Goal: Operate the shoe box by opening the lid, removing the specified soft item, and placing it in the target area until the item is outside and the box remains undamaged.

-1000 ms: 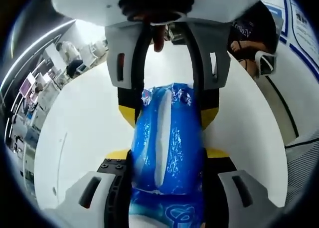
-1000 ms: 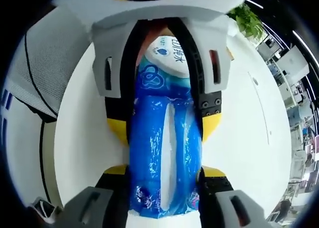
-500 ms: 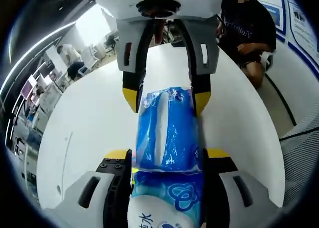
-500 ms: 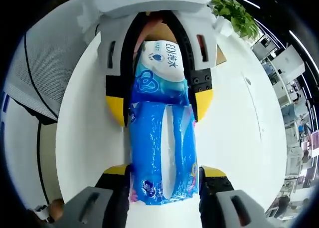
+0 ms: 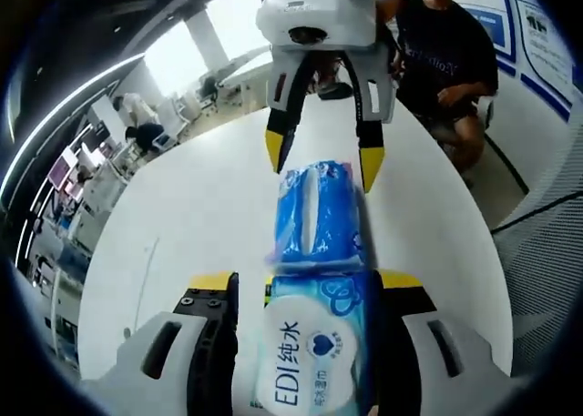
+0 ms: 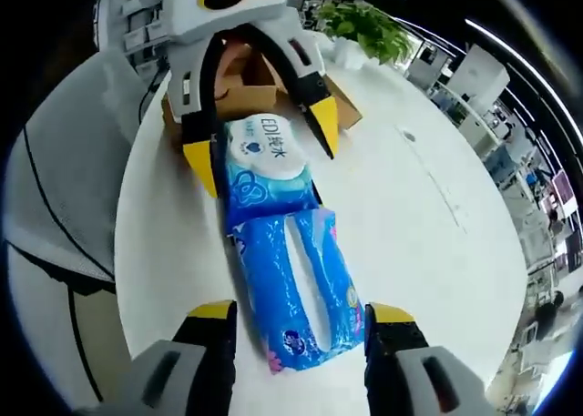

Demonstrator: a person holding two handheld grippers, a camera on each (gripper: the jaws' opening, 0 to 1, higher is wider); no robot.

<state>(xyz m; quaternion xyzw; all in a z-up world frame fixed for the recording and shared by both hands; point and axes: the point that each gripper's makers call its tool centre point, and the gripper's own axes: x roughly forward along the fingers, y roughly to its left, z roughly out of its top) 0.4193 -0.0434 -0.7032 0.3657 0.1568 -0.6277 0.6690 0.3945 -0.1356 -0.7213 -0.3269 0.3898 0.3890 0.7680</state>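
White round desk (image 5: 182, 225) is seen in an open office, with a seated person (image 5: 446, 61) at its far edge in the left gripper view and a plant (image 6: 364, 20) beyond it in the right gripper view.

Two soft packs lie end to end on the desk, touching: a blue tissue pack (image 6: 296, 289) and a wipes pack (image 6: 264, 166) with a white oval label. Both are outside the box (image 6: 250, 84), which sits behind the left gripper (image 6: 260, 147) in the right gripper view; it looks open, and no damage can be made out.

Step in hand is judged to be the placing, near its end. Left gripper fingers are spread wide either side of the wipes pack, apparently not clamping it. Right gripper (image 5: 319, 166) fingers are spread wide at the tissue pack's far end, nothing held.

Next move is judged to be a straight pull-back of both grippers along the packs' line, so neither pack gets dragged.

Writing: "EDI" plus Chinese characters is read on the wipes label, with a heart logo. Tissue pack print cannot be read.
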